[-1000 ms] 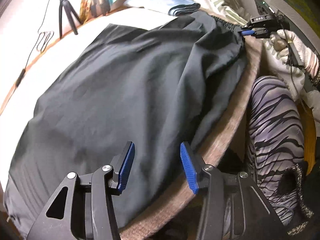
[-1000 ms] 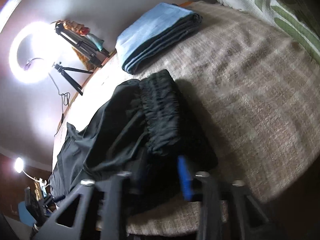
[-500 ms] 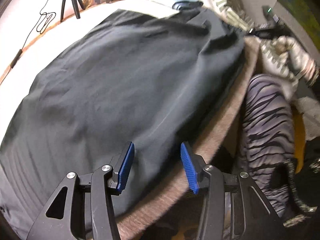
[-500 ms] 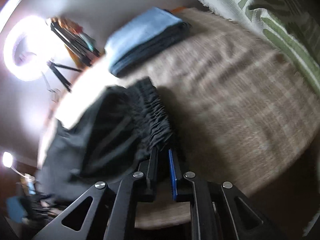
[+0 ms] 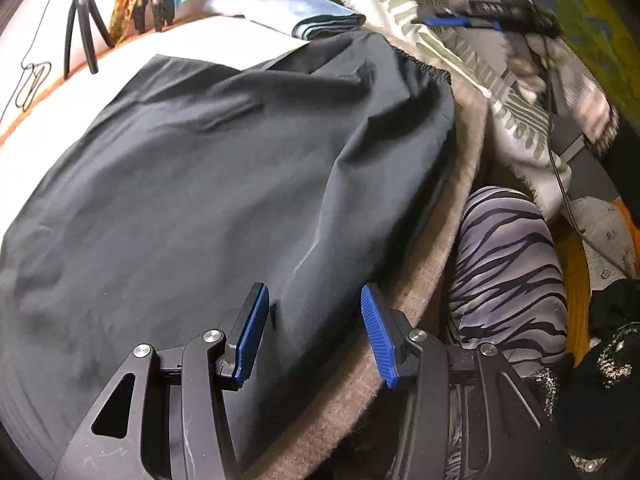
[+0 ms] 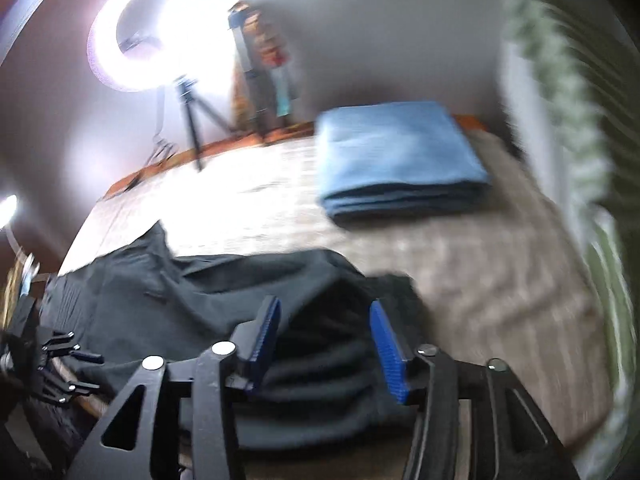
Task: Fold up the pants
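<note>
The black pants (image 5: 208, 184) lie spread flat on a beige blanket (image 5: 404, 312), with the elastic waistband (image 5: 428, 69) at the far right end. My left gripper (image 5: 310, 334) is open and empty, hovering over the near edge of the pants. My right gripper (image 6: 326, 344) is open above the waistband end of the pants (image 6: 320, 364), holding nothing. The right gripper also shows in the left wrist view (image 5: 460, 21), lifted above the waistband. The left gripper shows small in the right wrist view (image 6: 80, 372) at the far end of the pants.
A folded blue cloth (image 6: 400, 160) lies on the blanket (image 6: 500, 280) beyond the waistband. A ring light (image 6: 156, 32) and tripods (image 5: 82, 24) stand at the back edge. A green-patterned white cloth (image 5: 448, 52) hangs on the right. My zebra-patterned leg (image 5: 508, 272) is beside the blanket's edge.
My right gripper was shut on the waistband, then opened, let it go and lifted away. The waistband end now lies flat. The left gripper stayed open over the near edge.
</note>
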`<state>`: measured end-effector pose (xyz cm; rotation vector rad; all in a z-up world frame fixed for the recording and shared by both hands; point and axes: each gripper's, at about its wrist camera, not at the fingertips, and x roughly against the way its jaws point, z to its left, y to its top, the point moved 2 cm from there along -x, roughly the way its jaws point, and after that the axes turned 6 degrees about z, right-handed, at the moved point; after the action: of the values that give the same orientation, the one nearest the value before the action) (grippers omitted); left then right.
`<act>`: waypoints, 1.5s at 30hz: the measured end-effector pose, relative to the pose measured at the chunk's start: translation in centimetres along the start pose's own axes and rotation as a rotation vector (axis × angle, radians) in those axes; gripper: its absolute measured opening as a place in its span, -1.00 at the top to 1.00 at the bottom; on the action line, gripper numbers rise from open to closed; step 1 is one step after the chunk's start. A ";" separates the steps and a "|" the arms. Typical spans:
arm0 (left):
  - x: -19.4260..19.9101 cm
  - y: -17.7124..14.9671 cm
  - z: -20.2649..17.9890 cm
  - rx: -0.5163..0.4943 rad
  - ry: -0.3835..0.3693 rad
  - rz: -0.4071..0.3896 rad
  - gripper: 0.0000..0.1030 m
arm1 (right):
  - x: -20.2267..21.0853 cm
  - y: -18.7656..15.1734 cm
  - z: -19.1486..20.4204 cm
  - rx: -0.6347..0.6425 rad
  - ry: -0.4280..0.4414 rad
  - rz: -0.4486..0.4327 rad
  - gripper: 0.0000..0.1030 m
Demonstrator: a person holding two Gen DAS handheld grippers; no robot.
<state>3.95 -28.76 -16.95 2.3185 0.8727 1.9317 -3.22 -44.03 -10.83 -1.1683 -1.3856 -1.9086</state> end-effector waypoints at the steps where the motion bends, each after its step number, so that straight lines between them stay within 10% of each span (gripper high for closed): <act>1: 0.2 -0.2 0.2 0.005 0.000 -0.004 0.10 | -0.8 0.7 0.1 0.018 0.008 0.011 -0.12; 13: 3.7 -5.3 8.9 0.292 0.114 -0.028 0.10 | -13.9 5.7 1.9 0.320 0.167 0.293 -0.17; 17: 4.2 -6.8 10.9 0.352 0.153 -0.023 0.10 | -15.0 3.6 2.9 0.372 0.192 0.340 0.92; 19: 4.1 -7.3 11.2 0.358 0.151 -0.026 0.10 | -14.2 2.8 3.8 0.388 0.155 0.309 1.00; 26: 4.2 -7.2 11.3 0.344 0.146 -0.038 0.10 | -11.6 4.3 0.4 0.181 0.040 0.224 1.00; 28: 4.6 -7.4 11.7 0.360 0.146 -0.046 0.10 | -11.7 4.4 1.4 0.219 -0.006 0.230 0.82; 30: 5.2 -7.8 12.2 0.376 0.156 -0.052 0.10 | -11.0 4.9 2.3 0.227 -0.021 0.190 0.22; 32: 6.9 -8.6 13.2 0.416 0.153 -0.087 0.10 | -10.1 5.9 3.7 0.247 -0.022 0.138 0.23; 45: 29.0 -16.4 24.3 0.759 0.360 -0.441 0.10 | -14.2 8.8 14.4 0.296 0.241 0.153 -0.10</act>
<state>21.86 5.30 -2.18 1.7589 2.2509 2.0541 15.90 -34.89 -17.08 -0.8462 -1.3490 -1.6118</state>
